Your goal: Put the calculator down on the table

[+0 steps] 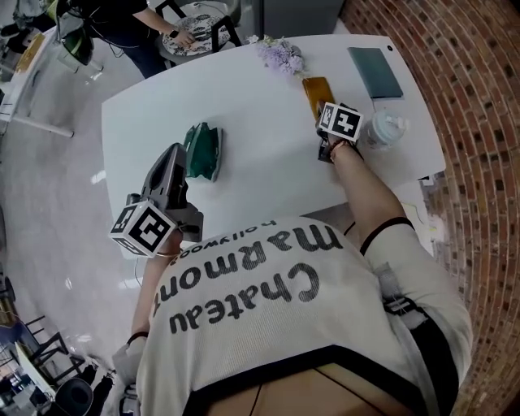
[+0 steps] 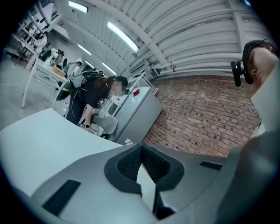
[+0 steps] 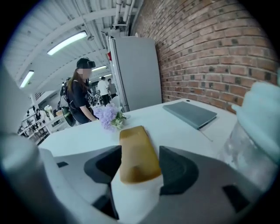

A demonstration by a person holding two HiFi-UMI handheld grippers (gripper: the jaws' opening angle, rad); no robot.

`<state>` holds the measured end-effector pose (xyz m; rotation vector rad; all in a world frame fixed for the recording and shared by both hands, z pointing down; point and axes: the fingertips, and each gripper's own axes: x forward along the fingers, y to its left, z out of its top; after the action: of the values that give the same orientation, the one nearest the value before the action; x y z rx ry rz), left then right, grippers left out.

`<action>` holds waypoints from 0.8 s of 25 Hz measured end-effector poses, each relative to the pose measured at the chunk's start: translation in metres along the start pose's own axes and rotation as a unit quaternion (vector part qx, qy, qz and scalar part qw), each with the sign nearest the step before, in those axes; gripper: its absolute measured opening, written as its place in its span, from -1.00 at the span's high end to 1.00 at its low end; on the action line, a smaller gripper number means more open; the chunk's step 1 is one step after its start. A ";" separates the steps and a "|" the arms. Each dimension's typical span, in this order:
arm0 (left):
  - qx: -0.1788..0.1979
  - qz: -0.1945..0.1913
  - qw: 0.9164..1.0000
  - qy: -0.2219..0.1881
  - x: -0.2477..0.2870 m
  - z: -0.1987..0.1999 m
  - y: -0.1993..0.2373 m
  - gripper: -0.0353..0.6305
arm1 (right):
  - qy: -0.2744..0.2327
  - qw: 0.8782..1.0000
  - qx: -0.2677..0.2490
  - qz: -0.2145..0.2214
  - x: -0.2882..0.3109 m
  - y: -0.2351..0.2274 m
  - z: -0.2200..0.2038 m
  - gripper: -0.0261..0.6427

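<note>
The calculator (image 1: pixel 318 93), a flat amber-brown oblong, lies on the white table (image 1: pixel 260 162) at the far right. In the right gripper view the calculator (image 3: pixel 136 153) rests flat on the tabletop and fills the gap between the jaws. My right gripper (image 1: pixel 327 114) hovers at its near end with jaws wide, and I see no pad pressing on it. My left gripper (image 1: pixel 174 154) hangs over the table's left part, beside a green folded thing (image 1: pixel 203 150). In its own view the left gripper (image 2: pixel 141 146) has its tips together and holds nothing.
A clear lidded cup (image 1: pixel 383 130) stands just right of my right gripper. A teal notebook (image 1: pixel 375 71) and a lavender bouquet (image 1: pixel 280 55) lie at the far edge. A brick wall (image 1: pixel 479 122) runs along the right. A person (image 1: pixel 154 24) works at another table behind.
</note>
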<state>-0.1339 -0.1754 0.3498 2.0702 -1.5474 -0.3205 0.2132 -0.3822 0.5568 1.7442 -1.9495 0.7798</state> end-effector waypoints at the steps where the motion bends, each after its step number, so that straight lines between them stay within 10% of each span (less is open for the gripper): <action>1: -0.001 -0.004 1.000 0.001 -0.004 0.001 0.002 0.88 | -0.003 1.000 0.006 0.004 -0.007 0.004 -0.003 0.11; 20: -0.018 -0.102 0.994 0.045 -0.078 0.006 0.022 0.88 | -0.062 0.990 0.122 0.025 -0.156 0.108 -0.096 0.37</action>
<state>-0.1793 -0.1081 0.3473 2.1873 -1.2706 -0.3230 0.1208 -0.1952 0.5162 1.9325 -2.0573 0.9861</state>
